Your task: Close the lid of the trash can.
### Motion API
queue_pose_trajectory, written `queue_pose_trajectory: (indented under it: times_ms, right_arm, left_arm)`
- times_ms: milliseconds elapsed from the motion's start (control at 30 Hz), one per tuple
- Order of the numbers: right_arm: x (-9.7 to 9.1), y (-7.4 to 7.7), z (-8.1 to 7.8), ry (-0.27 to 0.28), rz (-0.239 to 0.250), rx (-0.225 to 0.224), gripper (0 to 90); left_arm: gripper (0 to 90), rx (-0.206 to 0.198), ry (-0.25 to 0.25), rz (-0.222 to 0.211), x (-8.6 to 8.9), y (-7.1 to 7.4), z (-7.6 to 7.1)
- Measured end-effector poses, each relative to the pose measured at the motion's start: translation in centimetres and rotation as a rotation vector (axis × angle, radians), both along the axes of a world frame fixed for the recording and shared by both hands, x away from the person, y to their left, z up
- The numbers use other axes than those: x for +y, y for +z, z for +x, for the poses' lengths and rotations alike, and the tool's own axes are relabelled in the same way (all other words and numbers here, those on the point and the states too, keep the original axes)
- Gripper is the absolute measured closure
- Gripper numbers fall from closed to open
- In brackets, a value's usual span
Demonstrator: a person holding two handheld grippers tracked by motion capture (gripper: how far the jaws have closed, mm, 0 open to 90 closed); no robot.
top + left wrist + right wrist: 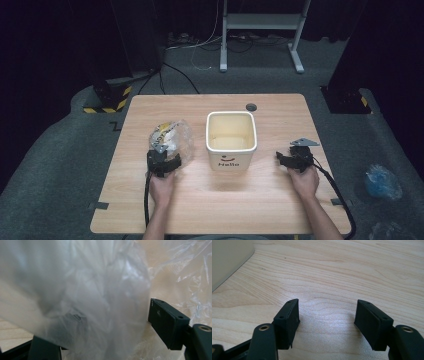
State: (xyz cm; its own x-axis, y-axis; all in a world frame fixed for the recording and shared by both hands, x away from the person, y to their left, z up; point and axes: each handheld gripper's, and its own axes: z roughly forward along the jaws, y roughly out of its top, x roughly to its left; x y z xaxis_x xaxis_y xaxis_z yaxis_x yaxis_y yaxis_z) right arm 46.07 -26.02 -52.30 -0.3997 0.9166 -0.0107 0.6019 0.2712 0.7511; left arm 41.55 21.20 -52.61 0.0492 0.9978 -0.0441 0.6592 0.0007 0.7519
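And there it was: the left gripper sat at about eight o'clock on the wooden table, nose pointed toward twelve, pressed right up into the clear plastic bag. The bag, crumpled, with something yellow and white inside, lay just at the gripper's twelve o'clock, off at nine o'clock from the white bin. In the left gripper view, the bag's film billowed between the black jaws, which stood wide; film draped over the left one and touched the right one, but whether the pads truly pinched it could not be told.

Over at four o'clock on the table, the right gripper rested low, its jaws aimed toward nine o'clock, at the bin. In the right gripper view its jaws stood well apart, with bare wood grain between them and a corner of the bin's pale wall at ten o'clock. The bin stood upright at the table's centre, a smiling mark and the word "Hello" on its near face.
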Motion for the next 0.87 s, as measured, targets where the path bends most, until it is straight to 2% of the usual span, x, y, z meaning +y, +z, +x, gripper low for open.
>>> queue_pose_trajectory:
  times_ms: [867]
  right_arm:
    - [-0.01,-0.01,0.01,0.002,0.004,0.003,34.8]
  left_arm:
    - [30.8,0.001,0.005,0.002,-0.13,-0.01,-0.04]
